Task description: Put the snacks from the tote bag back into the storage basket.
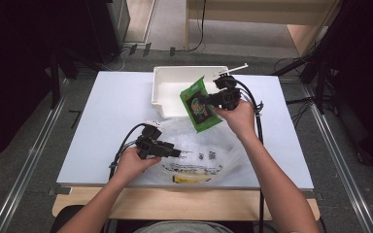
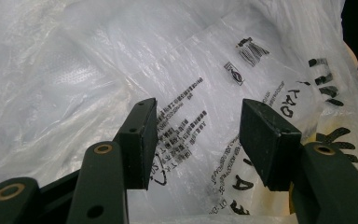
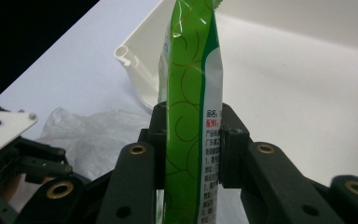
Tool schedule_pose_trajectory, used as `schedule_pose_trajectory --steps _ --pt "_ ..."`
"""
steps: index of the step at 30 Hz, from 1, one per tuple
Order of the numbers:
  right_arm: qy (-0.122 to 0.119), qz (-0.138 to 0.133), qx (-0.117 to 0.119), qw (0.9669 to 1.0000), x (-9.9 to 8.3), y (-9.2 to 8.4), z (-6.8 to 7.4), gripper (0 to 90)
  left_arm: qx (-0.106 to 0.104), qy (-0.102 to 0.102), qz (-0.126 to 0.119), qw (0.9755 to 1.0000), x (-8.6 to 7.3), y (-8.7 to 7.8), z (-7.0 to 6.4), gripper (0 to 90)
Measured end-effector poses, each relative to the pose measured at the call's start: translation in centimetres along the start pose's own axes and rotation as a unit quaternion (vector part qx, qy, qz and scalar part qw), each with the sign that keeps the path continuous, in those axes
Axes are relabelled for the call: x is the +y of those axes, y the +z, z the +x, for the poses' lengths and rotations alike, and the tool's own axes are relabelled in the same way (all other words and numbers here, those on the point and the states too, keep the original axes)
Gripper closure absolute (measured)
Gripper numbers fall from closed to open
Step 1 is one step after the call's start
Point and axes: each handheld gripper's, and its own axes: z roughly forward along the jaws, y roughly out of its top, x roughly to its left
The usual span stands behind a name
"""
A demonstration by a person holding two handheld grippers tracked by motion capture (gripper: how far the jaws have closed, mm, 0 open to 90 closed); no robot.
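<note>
My right gripper (image 1: pixel 210 102) is shut on a green snack packet (image 1: pixel 199 104) and holds it in the air over the front right corner of the white bin (image 1: pixel 175 71). In the right gripper view the packet (image 3: pixel 189 93) stands edge-on between the jaws of that gripper (image 3: pixel 189 122), with the bin's rim (image 3: pixel 126 56) behind it. A clear plastic bag with black print (image 1: pixel 199 150) lies crumpled on the table near the front edge. My left gripper (image 1: pixel 175 152) rests at the bag's left side. Its jaws (image 2: pixel 196 135) stand wide apart over the printed film (image 2: pixel 186 93), not pressing on it.
The white table (image 1: pixel 116 107) has bare room on its left and far right. Something yellow (image 1: pixel 189 179) shows through the bag near the front edge. Dark stands and cables (image 1: pixel 58 68) surround the table. The left gripper's body (image 3: pixel 14 158) shows at the right gripper view's lower left.
</note>
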Motion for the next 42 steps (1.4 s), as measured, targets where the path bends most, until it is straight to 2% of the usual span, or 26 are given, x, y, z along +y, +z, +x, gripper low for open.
schedule_pose_trajectory --steps 7,10,17,22,24,27,35,42 --pt "0.011 -0.007 0.001 0.9999 0.9 0.4 -0.6 73.5 0.002 -0.001 -0.001 1.0 0.0 0.0 0.0 47.5" --pt "0.007 -0.004 -0.006 0.9999 1.6 0.7 -1.0 73.5 0.006 0.002 -0.001 1.0 0.0 0.0 -0.1 47.6" --pt "0.014 -0.002 -0.014 0.9998 2.5 1.4 -1.5 73.5 0.006 0.001 0.0 1.0 0.0 0.0 0.0 47.7" --pt "0.021 -0.018 -0.014 0.9995 3.3 1.6 -2.0 73.5 0.006 0.001 -0.006 1.0 0.0 -0.1 0.0 47.8" --pt "0.02 -0.007 -0.023 0.9995 3.8 1.9 -2.2 73.5 0.008 0.0 -0.003 1.0 0.0 -0.1 0.0 47.9" --pt "0.024 -0.008 -0.026 0.9993 4.3 2.1 -2.4 73.6 0.008 0.001 -0.003 1.0 0.0 -0.1 0.0 47.9" --pt "0.014 -0.011 -0.035 0.9992 5.6 2.6 -2.2 73.7 0.009 -0.002 -0.004 1.0 0.0 -0.1 0.1 47.9" --pt "0.024 -0.01 -0.038 0.9989 6.6 3.5 -2.8 73.7 0.01 0.002 -0.004 0.9999 0.0 -0.1 0.0 47.9"
